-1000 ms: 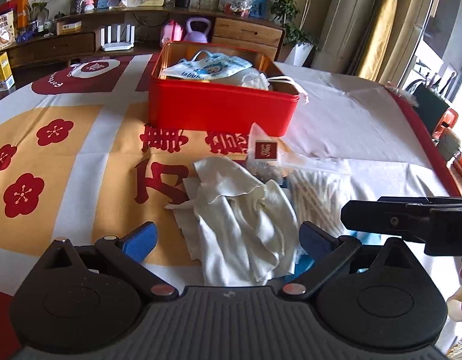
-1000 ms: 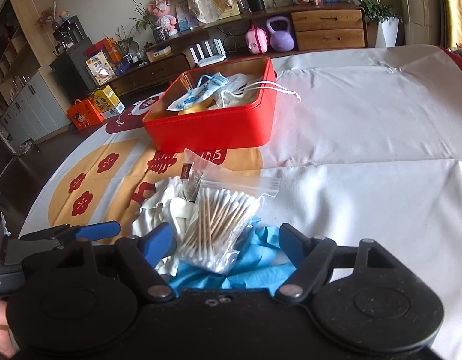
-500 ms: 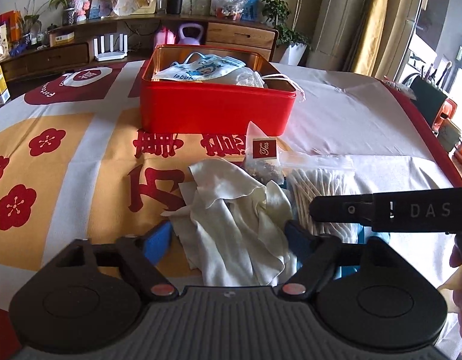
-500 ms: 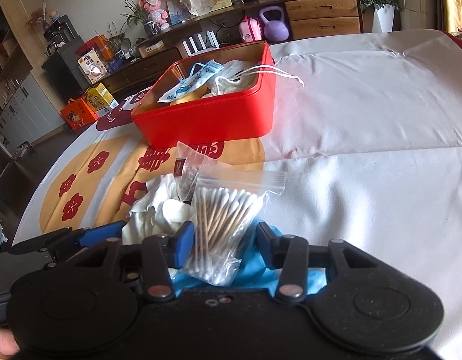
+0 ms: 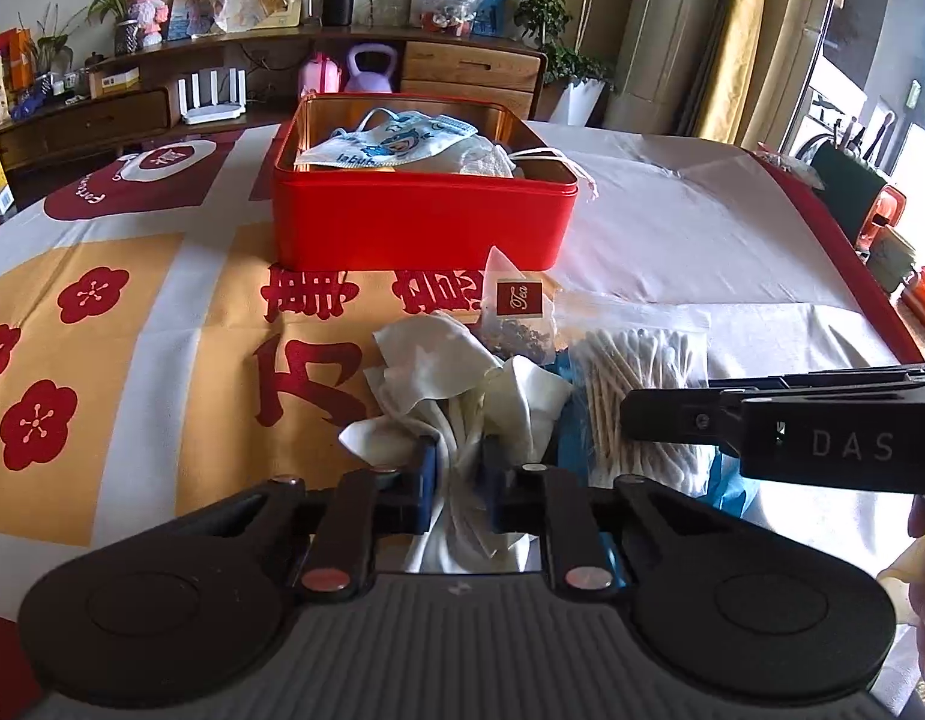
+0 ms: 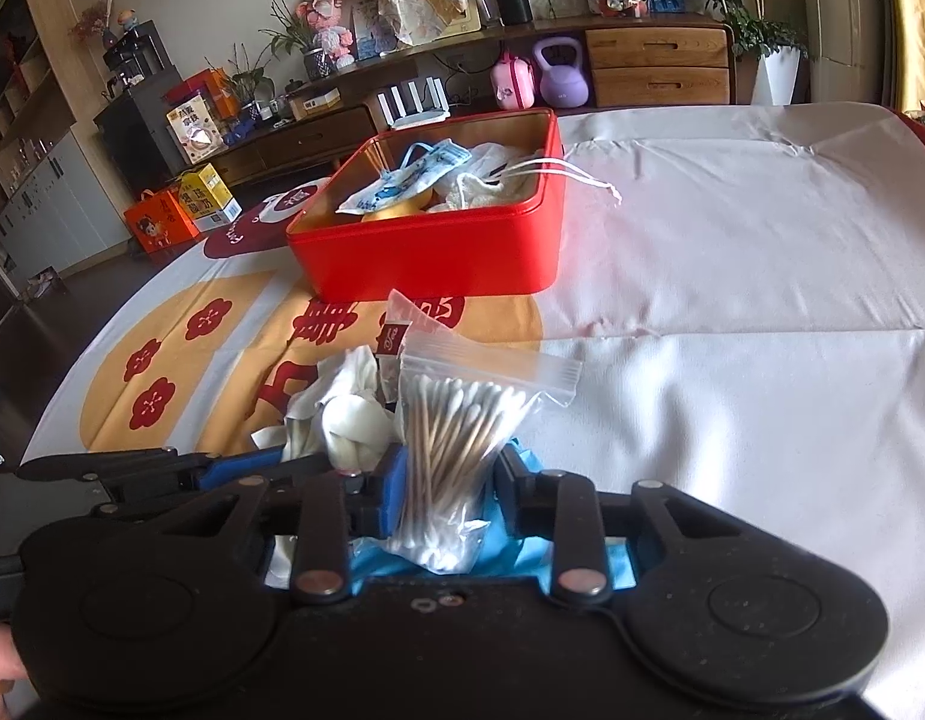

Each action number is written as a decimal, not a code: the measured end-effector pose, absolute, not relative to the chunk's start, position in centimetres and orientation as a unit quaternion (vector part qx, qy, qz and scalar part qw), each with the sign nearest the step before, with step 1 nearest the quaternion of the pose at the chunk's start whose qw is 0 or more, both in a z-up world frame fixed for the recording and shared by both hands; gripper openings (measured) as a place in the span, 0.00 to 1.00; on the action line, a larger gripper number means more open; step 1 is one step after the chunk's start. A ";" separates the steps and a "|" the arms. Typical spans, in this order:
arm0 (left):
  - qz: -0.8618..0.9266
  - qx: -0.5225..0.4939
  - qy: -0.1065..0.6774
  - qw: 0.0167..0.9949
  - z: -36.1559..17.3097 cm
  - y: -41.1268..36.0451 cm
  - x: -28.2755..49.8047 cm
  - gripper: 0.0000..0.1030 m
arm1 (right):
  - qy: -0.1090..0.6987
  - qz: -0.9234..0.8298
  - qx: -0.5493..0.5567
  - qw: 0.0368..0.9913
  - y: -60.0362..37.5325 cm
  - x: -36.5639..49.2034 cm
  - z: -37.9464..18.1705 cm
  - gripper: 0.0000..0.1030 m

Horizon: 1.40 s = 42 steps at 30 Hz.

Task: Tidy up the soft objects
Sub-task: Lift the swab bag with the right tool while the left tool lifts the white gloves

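Sunlit counter (image 5: 672, 228) held the red tin (image 5: 423, 228) ahead as both jaws were closing, left gripper (image 5: 459, 474) pinching the white cloth (image 5: 462, 384), right gripper (image 6: 447, 480) squeezing the cotton-swab bag (image 6: 456, 420), readying both for lifting.

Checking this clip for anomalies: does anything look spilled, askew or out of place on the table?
Only one thing: a white drawstring trails over the red tin's rim onto the tablecloth. Nothing looks spilled or damaged.
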<state>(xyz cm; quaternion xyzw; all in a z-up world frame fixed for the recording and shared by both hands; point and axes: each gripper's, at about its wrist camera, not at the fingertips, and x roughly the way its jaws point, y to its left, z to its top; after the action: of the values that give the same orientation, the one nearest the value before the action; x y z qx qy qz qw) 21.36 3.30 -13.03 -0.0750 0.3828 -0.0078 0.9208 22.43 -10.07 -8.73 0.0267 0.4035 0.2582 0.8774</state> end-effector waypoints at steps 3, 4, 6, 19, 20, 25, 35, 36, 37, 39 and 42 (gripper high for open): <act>0.000 -0.071 0.377 0.923 -12.5 3.2 21.0 0.11 | 0.396 0.256 0.030 0.881 -10.4 22.0 -8.2 0.29; 0.001 -0.071 0.376 0.924 -12.3 3.2 20.8 0.10 | 0.393 0.255 0.034 0.883 -10.6 21.9 -8.0 0.29; 0.002 -0.070 0.371 0.926 -11.8 3.2 20.5 0.09 | 0.389 0.256 0.043 0.884 -11.1 21.8 -7.6 0.29; -0.001 -0.085 0.352 0.932 -9.1 3.7 18.7 0.06 | 0.394 0.264 0.056 0.878 -13.8 20.7 -5.3 0.29; -0.002 -0.085 0.354 0.931 -9.1 3.6 18.6 0.06 | 0.405 0.265 0.050 0.874 -13.9 20.5 -5.7 0.29; -0.013 -0.085 0.373 0.924 -10.2 3.4 18.4 0.07 | 0.446 0.269 0.039 0.853 -14.1 20.4 -8.0 0.31; 0.001 -0.077 0.385 0.920 -10.9 3.3 19.0 0.08 | 0.426 0.272 -0.013 0.863 -13.9 20.1 -7.9 0.59; 0.003 -0.079 0.386 0.919 -11.0 3.3 19.1 0.11 | 0.425 0.274 -0.016 0.863 -13.7 20.2 -7.9 0.62; 0.004 -0.078 0.388 0.919 -11.1 3.3 19.2 0.17 | 0.423 0.275 -0.020 0.863 -13.5 20.2 -7.9 0.64; 0.004 -0.075 0.388 0.918 -11.2 3.2 19.3 0.38 | 0.424 0.274 -0.033 0.863 -12.8 20.5 -8.1 0.64; 0.007 -0.071 0.380 0.922 -11.4 3.1 19.4 0.77 | 0.425 0.269 -0.054 0.862 -11.7 21.0 -8.7 0.62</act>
<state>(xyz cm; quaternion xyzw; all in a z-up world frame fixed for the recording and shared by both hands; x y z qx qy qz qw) 19.36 3.11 -11.36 -0.0707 0.3798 0.0072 0.9223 20.97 -11.69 -8.70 -0.0545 0.4254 0.2692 0.8623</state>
